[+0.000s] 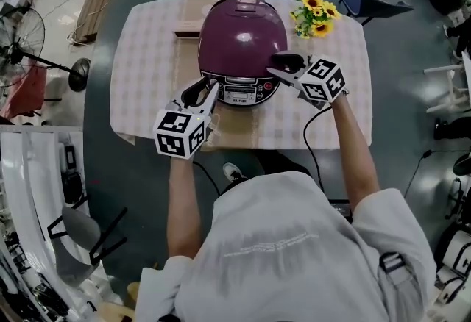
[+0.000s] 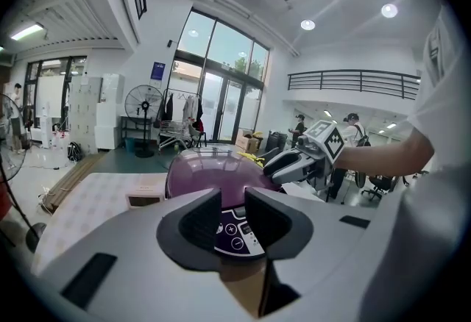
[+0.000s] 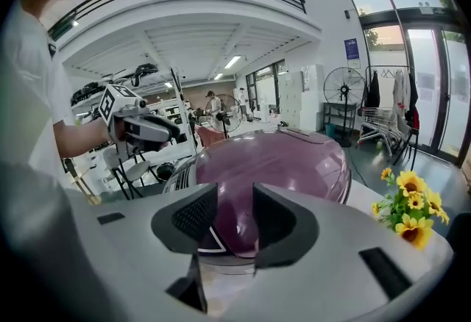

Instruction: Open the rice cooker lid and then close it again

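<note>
Found the rice cooker (image 1: 243, 45) upright near the middle of the table (image 1: 147, 56), on the checked cloth, purple lid (image 1: 246, 26) down. Noted its control panel (image 1: 241, 92) pointing straight back at the person, long front-to-back axis running away across the table, rear end farthest. Saw the left hand-held gripper (image 1: 208, 89) just off the cooker's front-left corner, beside the panel, released, jaws apart with only the panel showing beyond the gap. Saw the right hand-held gripper (image 1: 281, 63) at the lid's right flank, likewise released, jaws parted and framing the purple dome without pinching it; contact of the tips with it impossible to judge. Spotted sunflowers (image 1: 315, 13) toward the far right corner, apart from the cooker.
</note>
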Demonstrator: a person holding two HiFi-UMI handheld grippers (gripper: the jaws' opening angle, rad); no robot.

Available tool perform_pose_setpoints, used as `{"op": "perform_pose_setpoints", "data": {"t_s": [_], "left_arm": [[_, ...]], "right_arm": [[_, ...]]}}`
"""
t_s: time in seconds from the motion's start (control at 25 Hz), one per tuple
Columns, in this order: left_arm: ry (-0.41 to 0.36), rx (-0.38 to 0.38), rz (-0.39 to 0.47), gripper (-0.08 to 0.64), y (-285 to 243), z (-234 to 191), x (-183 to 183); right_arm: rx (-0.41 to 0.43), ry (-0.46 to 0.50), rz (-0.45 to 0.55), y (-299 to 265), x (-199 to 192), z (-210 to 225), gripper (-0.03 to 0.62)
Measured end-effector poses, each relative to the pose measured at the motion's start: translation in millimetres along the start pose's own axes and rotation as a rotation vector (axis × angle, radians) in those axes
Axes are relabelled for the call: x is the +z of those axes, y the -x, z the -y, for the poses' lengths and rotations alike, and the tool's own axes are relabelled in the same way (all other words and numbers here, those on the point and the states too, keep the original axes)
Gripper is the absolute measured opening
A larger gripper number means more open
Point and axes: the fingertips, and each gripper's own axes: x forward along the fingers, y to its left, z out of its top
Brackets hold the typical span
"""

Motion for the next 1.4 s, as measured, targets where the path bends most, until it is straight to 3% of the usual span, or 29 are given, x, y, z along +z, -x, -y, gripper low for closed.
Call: {"op": "perform_pose_setpoints", "data": {"t_s": [0.8,1.4], "left_arm": [[-0.14,0.064,-0.079,0.137,-65.3,-23.8,-12.6],[-0.121,0.037,-0.017,0.14,-63.9,-24.4,-14.2]], "right_arm": [[-0.032,-0.049,0.03,-0.5,0.5,0.7,0.164],[-0.053,-0.038,0.014,-1.2,0.6,-0.4,0.164]]}}
